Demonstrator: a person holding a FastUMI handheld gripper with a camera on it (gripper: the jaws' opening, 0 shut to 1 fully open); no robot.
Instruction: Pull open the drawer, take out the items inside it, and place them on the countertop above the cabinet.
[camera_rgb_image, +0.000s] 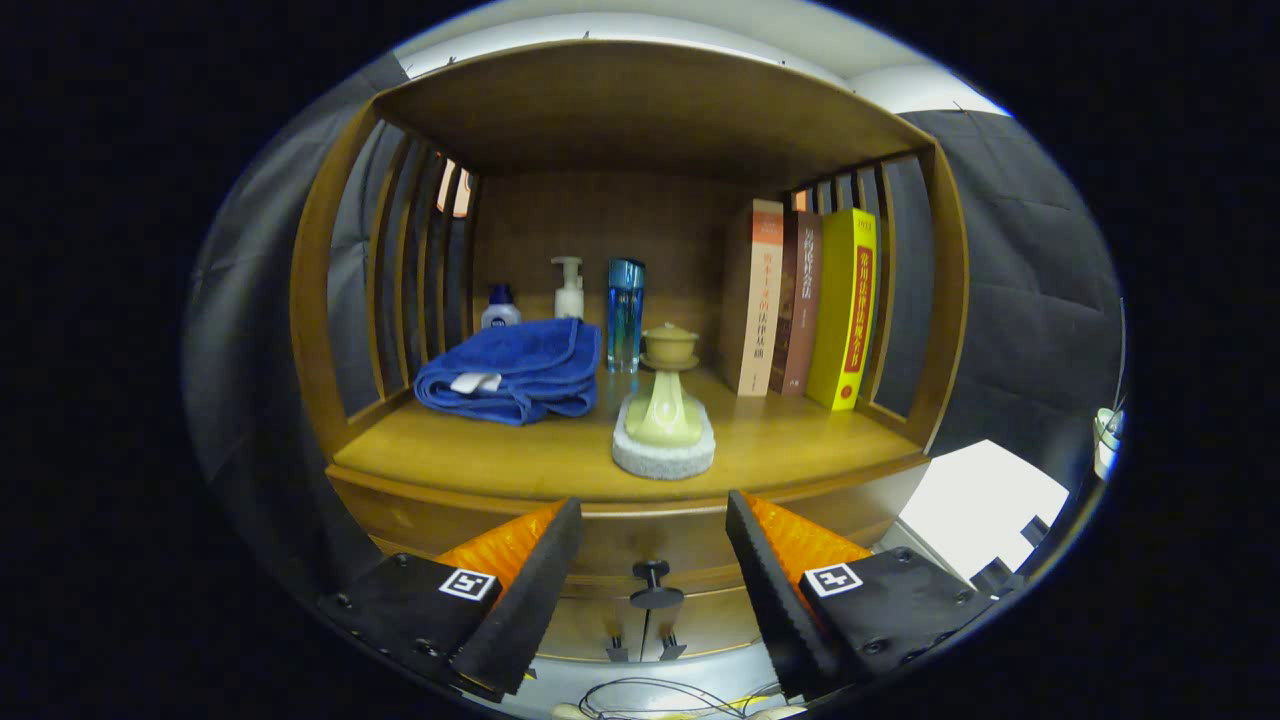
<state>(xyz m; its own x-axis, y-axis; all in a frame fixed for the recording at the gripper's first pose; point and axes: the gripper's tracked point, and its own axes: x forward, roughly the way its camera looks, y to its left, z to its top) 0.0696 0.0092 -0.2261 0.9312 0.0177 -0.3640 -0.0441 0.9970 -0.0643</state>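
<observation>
The gripper (655, 560) hangs with its two fingers (520, 590) spread wide apart and nothing between them; they grasp nothing and touch nothing. In the gap between them, just ahead, stands the dark knob (651, 580) of the drawer (650, 615), whose wooden front appears closed against the cabinet; its sides are covered by the fingers, so what lies within is hidden. Below the knob some thin cables (640, 695) lie on a pale surface, partly cut off. Beyond the fingers runs the countertop (480, 455), a wooden shelf under a wooden roof with slatted sides. Nearest on it, just beyond the gap, a pale green dish brush (665, 405) stands upright on a round grey-white pad (663, 455); whether pad and brush are one piece is hard to tell. Left of it lies a folded blue towel (515, 370) with a small white tag. Behind the towel, against the back wall, are a small white bottle with a dark cap (500, 308), half hidden by the cloth, and a white pump bottle (568, 290), its base also covered. A tall blue bottle (625, 315) stands beside them, and a little lidded cup (669, 345) sits right behind the brush's top. At the right, three books (805, 305) stand upright and touching one another. To the right of the cabinet, a white surface (985, 505) shows, its nature unclear.
</observation>
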